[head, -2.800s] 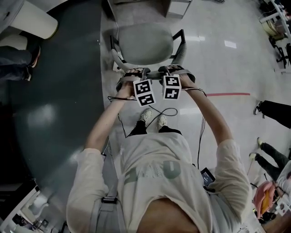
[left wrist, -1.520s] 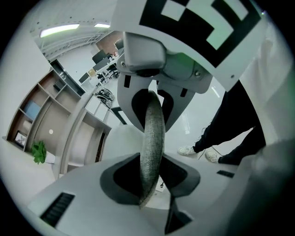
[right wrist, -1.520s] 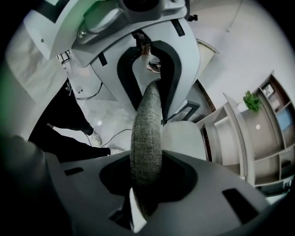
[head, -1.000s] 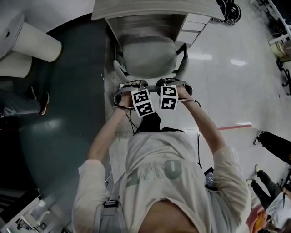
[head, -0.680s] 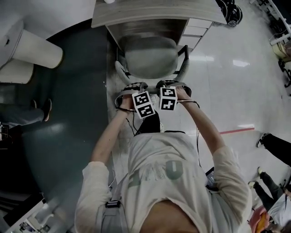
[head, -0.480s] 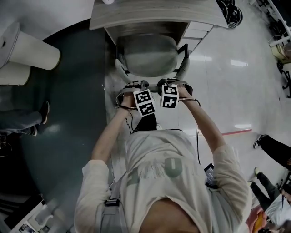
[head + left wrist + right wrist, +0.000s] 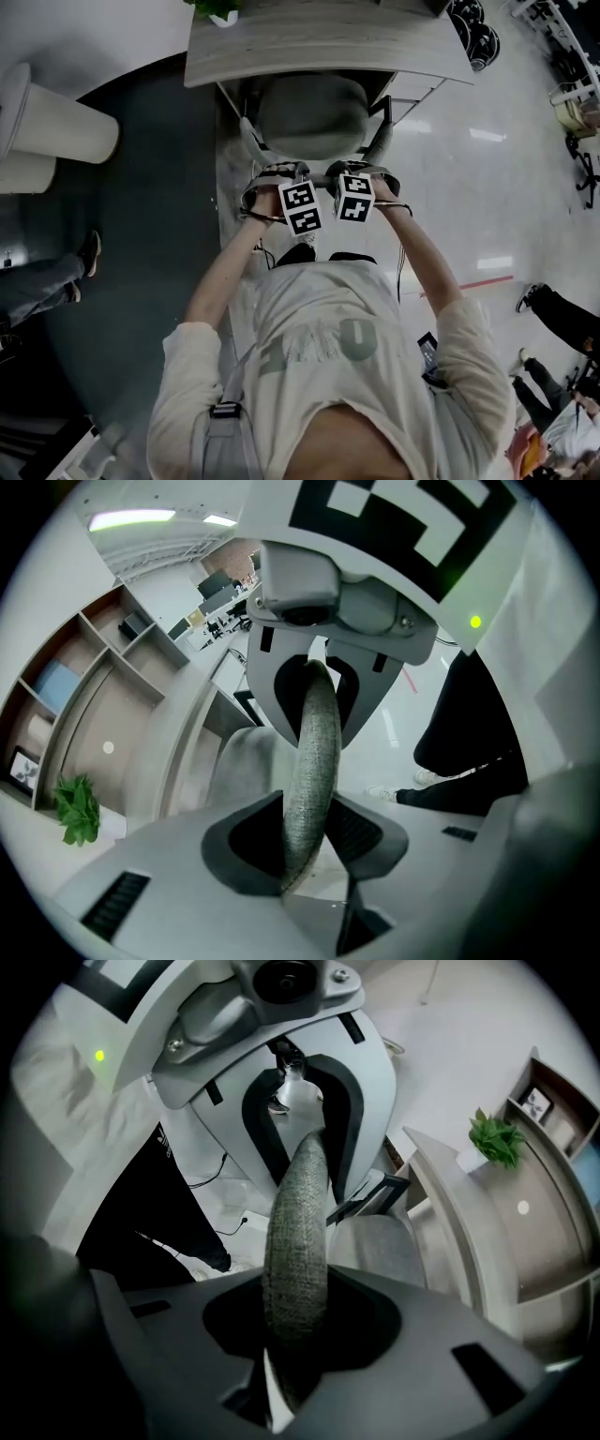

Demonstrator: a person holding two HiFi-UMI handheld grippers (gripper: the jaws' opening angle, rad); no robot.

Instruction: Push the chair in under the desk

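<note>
The counter (image 7: 319,42) overhangs the grey chair (image 7: 309,117), whose seat is partly tucked beneath it. The left tool (image 7: 305,832) grasps the backrest (image 7: 314,752) edge with its jaws opening. The right tool (image 7: 298,1321) is clenched on the same edge.

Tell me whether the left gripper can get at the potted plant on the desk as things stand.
Probably not yet. The left gripper is clamped on the chair backrest, and the chair seat lies between it and the potted plant on the desk; it must let go and go round.
</note>
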